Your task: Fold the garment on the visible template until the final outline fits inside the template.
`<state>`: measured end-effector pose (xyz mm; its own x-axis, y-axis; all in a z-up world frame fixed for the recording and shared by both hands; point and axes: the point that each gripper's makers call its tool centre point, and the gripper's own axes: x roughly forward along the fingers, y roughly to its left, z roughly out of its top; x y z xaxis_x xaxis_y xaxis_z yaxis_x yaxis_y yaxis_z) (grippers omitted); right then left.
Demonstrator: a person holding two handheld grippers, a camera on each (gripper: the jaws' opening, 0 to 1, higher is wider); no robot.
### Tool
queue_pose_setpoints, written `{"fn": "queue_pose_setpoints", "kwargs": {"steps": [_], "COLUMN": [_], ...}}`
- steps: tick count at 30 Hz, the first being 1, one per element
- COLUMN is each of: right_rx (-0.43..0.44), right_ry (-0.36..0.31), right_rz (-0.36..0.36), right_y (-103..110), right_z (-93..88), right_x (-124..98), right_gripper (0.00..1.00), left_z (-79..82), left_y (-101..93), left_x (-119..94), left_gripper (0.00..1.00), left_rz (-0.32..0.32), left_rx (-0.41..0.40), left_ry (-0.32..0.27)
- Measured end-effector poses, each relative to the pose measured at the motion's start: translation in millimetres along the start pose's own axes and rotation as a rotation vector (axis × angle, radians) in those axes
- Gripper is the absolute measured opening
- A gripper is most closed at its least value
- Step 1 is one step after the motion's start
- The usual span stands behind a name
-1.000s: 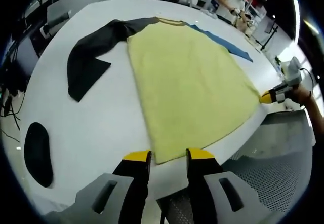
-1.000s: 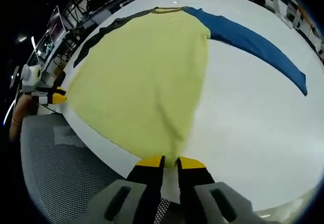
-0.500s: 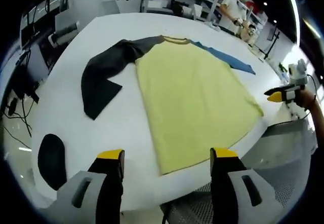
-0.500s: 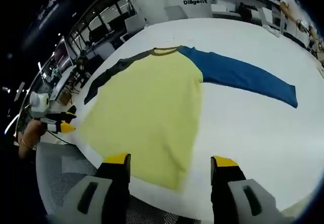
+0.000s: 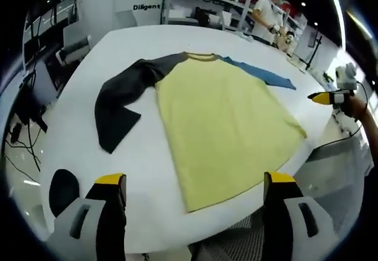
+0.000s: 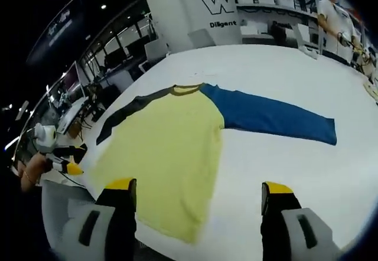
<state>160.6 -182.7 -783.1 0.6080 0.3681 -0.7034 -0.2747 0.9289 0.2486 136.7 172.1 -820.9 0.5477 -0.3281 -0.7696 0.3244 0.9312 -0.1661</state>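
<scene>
A long-sleeved shirt with a yellow body [image 5: 224, 125] lies flat on the white table [image 5: 82, 78]. Its dark grey sleeve [image 5: 118, 95] bends back on itself at the left, and its blue sleeve [image 6: 269, 116] stretches out straight on the other side. In the right gripper view the yellow body [image 6: 162, 155] reaches toward the near table edge. My left gripper [image 5: 195, 183] is open, held back from the shirt's hem. My right gripper [image 6: 198, 187] is open too, above the hem corner. The right gripper [image 5: 328, 97] also shows at the far right of the left gripper view, and the left gripper [image 6: 68, 160] at the left of the right gripper view.
A black oval patch [image 5: 64, 190] lies on the table near the left front edge. A perforated grey surface [image 5: 331, 172] sits below the table edge. Shelves and a person [image 5: 269, 13] stand behind the table. Desks with monitors [image 6: 88, 90] line the far side.
Both grippers went from shut on the shirt's hem corners to open, letting the hem go. Both have pulled back and up from the shirt, which now lies flat.
</scene>
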Motion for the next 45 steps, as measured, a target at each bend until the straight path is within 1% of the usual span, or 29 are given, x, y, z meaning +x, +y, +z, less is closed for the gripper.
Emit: {"fn": "queue_pose_setpoints", "kwargs": {"steps": [1,5,6,7,9,11,12,13,16,17,19,20,23,24,25,27,28,29,30,31,32,34,36,39,41,42,43,44,45], "right_rx": [0.001,0.015,0.035,0.055,0.073,0.078,0.083,0.088,0.089,0.078,0.077,0.079,0.114,0.134,0.137,0.148,0.152,0.157,0.157,0.160,0.162,0.156,0.161,0.172,0.172,0.166,0.167,0.170,0.176], "right_ry": [-0.002,-0.071,-0.092,-0.128,-0.152,-0.170,-0.175,-0.185,-0.170,-0.186,-0.186,-0.202,-0.211,-0.223,-0.224,-0.221,-0.218,-0.215,-0.217,-0.211,-0.202,-0.194,-0.182,-0.178,-0.173,-0.162,-0.161,-0.148,-0.150], "right_rz": [-0.001,-0.034,-0.054,-0.063,-0.102,-0.122,-0.123,-0.136,-0.162,-0.174,-0.186,-0.194,-0.199,-0.206,-0.207,-0.208,-0.209,-0.217,-0.222,-0.226,-0.232,-0.246,-0.267,-0.278,-0.305,-0.332,-0.342,-0.362,-0.361], "right_y": [-0.9,-16.7,-27.6,-38.3,-62.0,-79.6,-84.1,-93.0,-107.0,-113.4,-123.0,-127.9,-145.5,-158.0,-160.4,-173.8,-176.4,-187.2,-191.4,-195.6,-202.1,-212.6,-224.5,-237.1,-246.7,-254.2,-257.7,-267.1,-270.9], "right_z": [0.8,17.4,24.0,32.5,42.0,48.8,50.3,52.9,53.0,56.6,60.2,63.4,68.6,72.1,72.6,73.2,72.8,72.3,72.4,72.1,71.4,71.4,69.8,69.3,67.6,65.0,64.3,61.5,61.4], "right_x": [0.0,-0.7,-1.3,-1.4,-4.0,-4.8,-4.4,-3.2,-2.7,-4.0,-7.2,-8.0,-7.5,-6.1,-5.6,-1.2,-0.1,3.4,4.7,6.4,8.9,12.4,16.0,21.8,24.6,25.5,26.3,28.2,29.8], "right_gripper": [0.88,0.89,0.88,0.87,0.86,0.85,0.83,0.84,0.83,0.84,0.85,0.86,0.86,0.86,0.86,0.87,0.87,0.87,0.87,0.87,0.87,0.86,0.85,0.83,0.82,0.82,0.82,0.81,0.80], "left_z": [0.2,2.4,3.2,4.1,7.5,12.4,13.4,12.8,11.0,10.8,10.9,10.3,9.2,9.0,8.5,7.1,6.9,7.2,7.4,8.1,11.1,14.4,15.8,18.0,21.4,22.4,22.5,22.8,22.9], "left_y": [-0.1,-2.5,-3.4,-3.8,-6.2,-8.1,-8.5,-8.9,-9.9,-9.8,-9.9,-9.3,-7.7,-6.9,-6.4,-5.0,-4.3,-3.4,-3.2,-2.3,-1.2,-0.9,0.2,4.3,5.0,4.4,4.0,3.2,3.1], "left_x": [0.0,-1.0,-1.5,-2.1,-4.0,-7.3,-7.0,-7.0,-6.5,-6.5,-7.1,-7.7,-8.0,-8.0,-7.9,-7.3,-7.2,-6.9,-7.0,-7.3,-8.3,-9.4,-8.2,-5.8,-5.7,-5.1,-4.8,-4.0,-3.6], "left_gripper": [0.99,0.99,0.99,0.99,0.99,0.99,0.99,0.99,0.99,0.99,0.99,0.99,0.99,0.99,0.99,0.99,0.99,0.99,0.99,0.99,0.99,0.99,0.99,0.99,0.99,0.99,0.99,0.99,0.99], "left_rz": [0.000,-0.006,-0.007,-0.006,-0.010,-0.013,-0.015,-0.017,-0.020,-0.018,-0.018,-0.015,-0.011,-0.008,-0.006,-0.001,0.004,0.009,0.012,0.018,0.029,0.032,0.034,0.049,0.051,0.048,0.046,0.044,0.045], "left_rx": [0.000,0.008,0.010,0.004,0.004,0.021,0.024,0.023,0.024,0.022,0.017,0.010,0.001,0.001,-0.001,-0.007,-0.011,-0.009,-0.009,-0.011,-0.004,0.009,0.022,0.029,0.017,0.011,0.011,0.011,0.012], "left_ry": [0.000,-0.004,0.001,-0.001,-0.012,-0.028,-0.036,-0.032,-0.025,-0.024,-0.029,-0.029,-0.027,-0.027,-0.025,-0.015,-0.014,-0.016,-0.015,-0.018,-0.033,-0.045,-0.039,-0.031,-0.044,-0.044,-0.042,-0.039,-0.037]}}
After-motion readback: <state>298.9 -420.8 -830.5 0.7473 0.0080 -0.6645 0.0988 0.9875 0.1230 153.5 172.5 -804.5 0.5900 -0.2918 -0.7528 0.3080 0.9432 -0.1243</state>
